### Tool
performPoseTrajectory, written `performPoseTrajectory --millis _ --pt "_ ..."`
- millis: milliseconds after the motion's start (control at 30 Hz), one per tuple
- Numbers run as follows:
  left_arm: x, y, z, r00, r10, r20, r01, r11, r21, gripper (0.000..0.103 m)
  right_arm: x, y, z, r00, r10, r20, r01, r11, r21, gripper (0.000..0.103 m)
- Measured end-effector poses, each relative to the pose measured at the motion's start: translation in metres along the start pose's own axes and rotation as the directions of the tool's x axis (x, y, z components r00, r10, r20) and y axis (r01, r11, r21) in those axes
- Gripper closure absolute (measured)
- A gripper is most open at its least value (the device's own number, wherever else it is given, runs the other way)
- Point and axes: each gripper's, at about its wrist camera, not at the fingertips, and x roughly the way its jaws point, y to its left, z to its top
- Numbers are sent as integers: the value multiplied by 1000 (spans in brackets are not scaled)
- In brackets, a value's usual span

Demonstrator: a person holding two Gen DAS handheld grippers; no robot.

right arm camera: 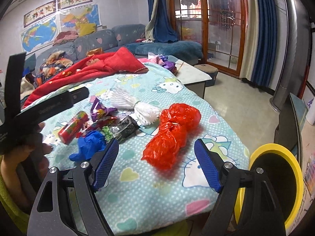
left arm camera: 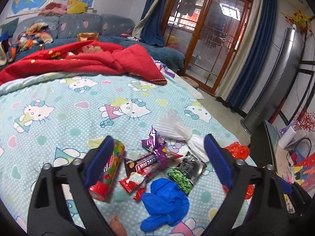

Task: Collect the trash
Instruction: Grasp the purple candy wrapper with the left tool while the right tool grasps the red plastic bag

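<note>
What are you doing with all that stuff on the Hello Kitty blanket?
Someone is picking up trash with two tongs. The left tongs hang open over a pile: a candy tube, an Energy bar wrapper, a blue glove and a green pea snack packet. The right tongs are open in front of a crumpled red plastic bag. Nothing is grabbed yet. A yellow-rimmed bin waits beside the blanket.

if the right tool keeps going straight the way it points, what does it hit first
Most likely the red plastic bag. It lies on the blanket straight ahead, centred between the open fingers of the right tool, with nothing in between. Depth is hard to judge in this fisheye view.
</note>
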Motion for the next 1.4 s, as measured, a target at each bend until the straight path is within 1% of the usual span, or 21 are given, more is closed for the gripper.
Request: performPoseTrajectory --millis 33,100,233,333,400,433,500,533,600,633,700,733,800,833,900,1067,1400 --pt "3 2 0 1000 -4 -8 3 1000 -7 28 7 -1 0 1000 0 -12 0 1000 7 26" --pt "9 4 0 1000 -15 -26 15 1000 -17 36 17 -4 0 999 -1 -38 2 1000 20 26" --pt "21 8 -3 997 -36 -65 33 999 -34 45 32 -9 -4 997 3 -77 0 999 46 27" --pt "29 8 -6 994 -52 -93 48 998 -43 50 41 -12 -9 995 15 -103 -9 998 63 31" --pt "33 8 -8 993 -57 -106 52 998 -46 54 45 -14 -12 993 24 -119 -16 997 69 39" --pt "35 8 -8 992 -61 -111 56 997 -50 55 47 -15 -13 992 29 -126 -20 997 73 40" --pt "38 9 -9 991 -65 -118 59 997 -54 61 49 -16 -16 990 39 -136 -28 997 78 48" --pt "39 10 -9 991 -66 -120 59 997 -55 62 51 -16 -18 988 52 -145 -40 996 83 51" --pt "42 11 -10 989 -70 -128 63 996 -61 66 54 -17 -21 984 68 -162 -54 994 92 64" --pt "43 11 -11 988 -73 -133 64 996 -65 68 55 -17 -23 983 71 -167 -56 994 93 66" --pt "44 12 -12 987 -75 -140 66 995 -70 74 54 -17 -26 984 63 -166 -50 995 81 77" --pt "45 12 -12 987 -77 -143 67 995 -72 75 53 -17 -28 985 59 -164 -47 996 77 78" --pt "47 13 -13 985 -82 -151 71 995 -76 82 51 -19 -29 985 57 -162 -44 996 80 84" --pt "48 13 -13 984 -85 -156 73 994 -77 83 50 -20 -29 985 56 -163 -43 996 82 85" --pt "49 13 -14 982 -95 -166 83 994 -75 90 47 -22 -30 986 52 -160 -40 996 79 87" --pt "46 11 -14 982 -106 -157 96 993 -68 92 41 -26 -32 986 49 -159 -37 996 80 89" --pt "26 6 -6 987 -124 -99 119 992 -47 93 26 -27 -27 990 60 -126 -54 997 54 94"
